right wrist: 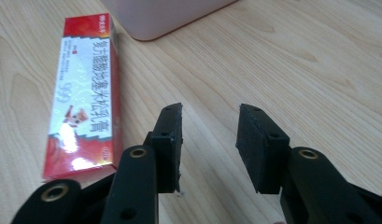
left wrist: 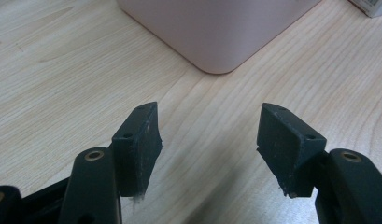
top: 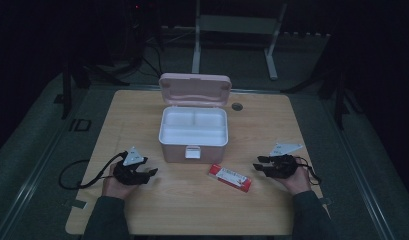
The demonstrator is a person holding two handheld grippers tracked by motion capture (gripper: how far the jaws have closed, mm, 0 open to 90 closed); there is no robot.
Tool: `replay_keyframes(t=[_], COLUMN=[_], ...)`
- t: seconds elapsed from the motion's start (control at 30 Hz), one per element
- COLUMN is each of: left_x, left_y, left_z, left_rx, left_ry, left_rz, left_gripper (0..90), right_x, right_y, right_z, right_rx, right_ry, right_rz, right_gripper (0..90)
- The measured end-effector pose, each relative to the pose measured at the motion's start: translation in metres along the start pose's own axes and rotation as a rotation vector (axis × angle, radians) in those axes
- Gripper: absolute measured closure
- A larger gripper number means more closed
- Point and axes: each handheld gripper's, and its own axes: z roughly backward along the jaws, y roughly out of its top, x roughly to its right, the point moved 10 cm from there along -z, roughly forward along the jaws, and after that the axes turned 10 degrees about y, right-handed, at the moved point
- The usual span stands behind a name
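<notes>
Red-and-white carton point(top: 230, 178) lies flat on the wooden table point(top: 192, 210), at an angle, just in front of the pink storage box point(top: 193, 132) and a little to its right, roughly between the two grippers but nearer the right one. Nothing touches it.

At the left of the high view, the person's left hand point(top: 117, 184) rests on the table holding the left gripper point(top: 151, 173), which points toward the centre; a black cable point(top: 72, 175) loops away from it toward the table's left edge. In the left gripper view its jaws stand apart with only bare wood between them, gripping nothing, and a rounded lower corner of the pink box point(left wrist: 221, 32) sits just ahead of them.

In the middle, the storage box stands open, its pink lid point(top: 194, 90) tipped up at the back and a white tray point(top: 193, 127) with compartments inside. A white latch point(top: 193, 152) sits on its front wall. A small round grommet point(top: 236, 106) is set in the table behind and to the right of the box.

At the right, the right hand point(top: 298, 179) holds the right gripper point(top: 259, 166), aimed leftward toward the carton. In the right gripper view the jaws are parted and unloaded, over bare table, with the carton point(right wrist: 83, 100) lying just beside the left-hand jaw, Chinese characters printed along its white face, and the pink box's corner point(right wrist: 156, 18) beyond.
</notes>
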Motion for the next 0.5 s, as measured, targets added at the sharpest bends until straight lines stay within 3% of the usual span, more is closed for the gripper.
replay_keyframes(t=[0.3,0.5], left_x=[-0.001,0.000], left_y=[-0.002,0.000], left_z=[0.007,0.008], left_rx=[0.002,0.012], left_ry=[0.029,0.022], left_rz=[-0.008,-0.007], left_gripper=[38.8,38.7], right_x=[-0.020,-0.033], right_y=[0.011,0.019], right_z=[-0.003,-0.009], right_rx=[-0.038,-0.056], right_ry=[0.005,0.016], right_rz=[0.029,0.055], right_gripper=[56.8,55.7])
